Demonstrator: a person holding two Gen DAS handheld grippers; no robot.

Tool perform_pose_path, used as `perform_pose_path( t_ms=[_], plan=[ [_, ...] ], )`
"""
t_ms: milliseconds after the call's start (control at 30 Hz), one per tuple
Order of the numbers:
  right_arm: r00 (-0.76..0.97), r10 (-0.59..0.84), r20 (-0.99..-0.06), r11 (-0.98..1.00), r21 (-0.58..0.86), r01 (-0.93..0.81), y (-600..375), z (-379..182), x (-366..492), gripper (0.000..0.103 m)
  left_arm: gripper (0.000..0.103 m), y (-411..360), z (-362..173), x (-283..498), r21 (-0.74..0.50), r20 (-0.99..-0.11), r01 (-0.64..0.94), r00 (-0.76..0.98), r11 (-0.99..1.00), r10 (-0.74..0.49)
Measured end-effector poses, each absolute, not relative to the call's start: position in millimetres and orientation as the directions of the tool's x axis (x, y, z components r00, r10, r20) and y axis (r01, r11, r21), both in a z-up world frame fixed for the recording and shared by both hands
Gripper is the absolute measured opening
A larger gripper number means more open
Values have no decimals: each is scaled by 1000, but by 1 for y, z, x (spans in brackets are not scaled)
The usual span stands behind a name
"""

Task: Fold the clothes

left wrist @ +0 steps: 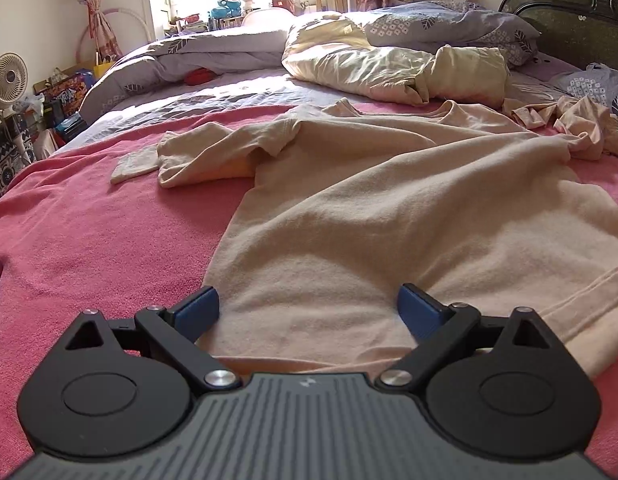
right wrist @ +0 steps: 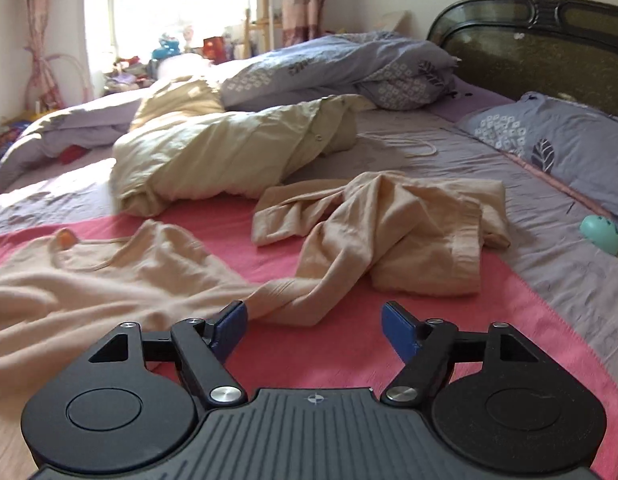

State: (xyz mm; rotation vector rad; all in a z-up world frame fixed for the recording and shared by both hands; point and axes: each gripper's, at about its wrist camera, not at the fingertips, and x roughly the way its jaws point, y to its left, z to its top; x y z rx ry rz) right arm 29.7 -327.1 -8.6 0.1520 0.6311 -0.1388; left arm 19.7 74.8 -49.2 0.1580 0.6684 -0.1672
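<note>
Left wrist view: the left gripper (left wrist: 309, 308) is spread wide over the hem of the shirt (left wrist: 389, 208), which lies flat on the pink blanket (left wrist: 89, 240). Right wrist view: the right gripper (right wrist: 313, 326) is spread too, gripping nothing; its left finger seems to touch the shirt's (right wrist: 89, 280) sleeve beside crumpled trousers (right wrist: 389, 232).

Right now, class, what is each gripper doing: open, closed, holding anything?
Left gripper: open, empty, jaws astride the hem of the beige long-sleeved top.
Right gripper: open, empty, over the pink blanket.
</note>
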Motion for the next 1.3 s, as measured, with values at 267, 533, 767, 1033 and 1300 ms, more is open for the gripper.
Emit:
perform_pose_path(
  t_ms=[267,533,767,1033,1300],
  plan=[
    [735,216,-643,972,70,-225,-240,-21,-65,72,97,75,-39,11,125,-646,217,759,968,-87],
    [591,317,-741,840,-70,-538,-200,0,-98,14,97,97,-14,-48,295,-607,307,791,905,-71],
    [618,236,-750,908,-56,-415,-229,-4,-110,32,98,104,-11,-39,340,-586,240,810,909,5],
    [698,249,-672,902,423,85,-263,-36,-49,36,98,100,1,-50,323,-548,248,836,913,-33],
    [561,530,-636,845,455,-282,-229,-16,-58,9,99,106,25,-9,266,-488,84,871,960,59]
  ],
)
